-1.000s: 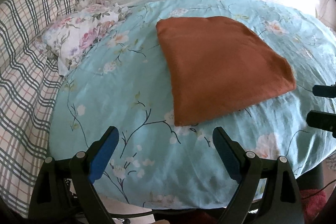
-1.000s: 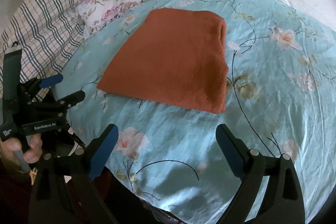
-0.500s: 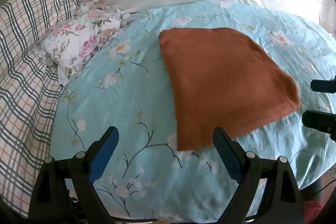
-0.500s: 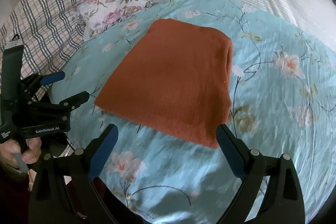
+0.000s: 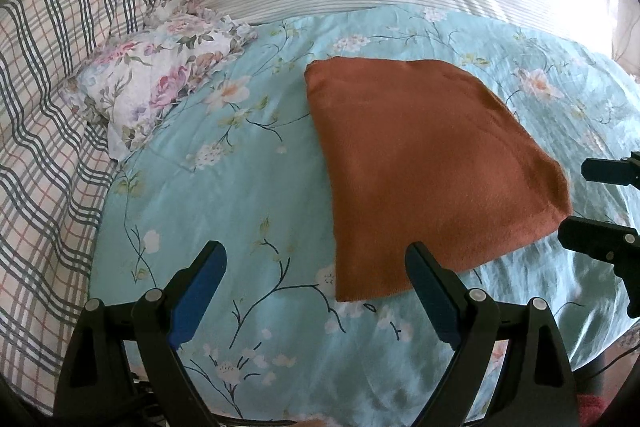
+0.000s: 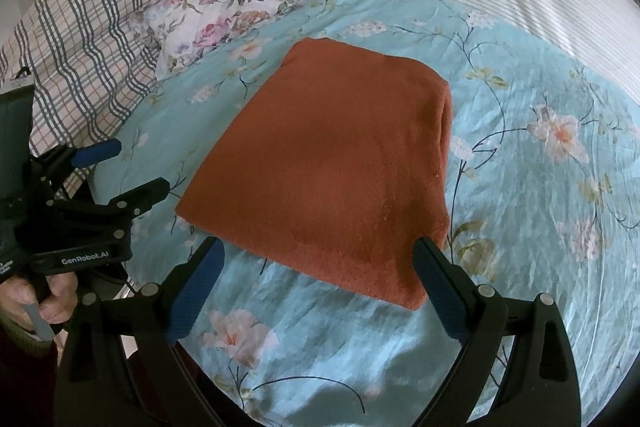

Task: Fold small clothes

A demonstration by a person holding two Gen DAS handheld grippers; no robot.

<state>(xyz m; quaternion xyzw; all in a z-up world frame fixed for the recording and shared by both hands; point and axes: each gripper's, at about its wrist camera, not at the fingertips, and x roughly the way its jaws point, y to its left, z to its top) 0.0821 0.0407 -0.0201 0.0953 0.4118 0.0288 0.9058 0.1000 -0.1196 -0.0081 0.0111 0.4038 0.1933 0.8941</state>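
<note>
I see the folded rust cloth [image 5: 424,167] lying flat on the teal floral bedspread [image 5: 224,211]. My left tool [image 5: 316,291] and right tool [image 6: 320,283] both stand apart, holding nothing, near its front edge.

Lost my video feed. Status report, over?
Left gripper and right gripper open, empty. Orange cloth folded flat on floral sheet. Nothing blocking.

1. The left hand-held gripper [image 5: 316,291] fills the bottom of the left wrist view, its jaws spread wide with nothing between the blue pads [image 5: 198,297].
2. The right hand-held gripper [image 6: 318,291] sits likewise at the bottom of the right wrist view, jaws wide apart and empty.
3. At the lower left of the right wrist view, the person's left hand [image 6: 44,297] grips the left tool's handle.
</note>
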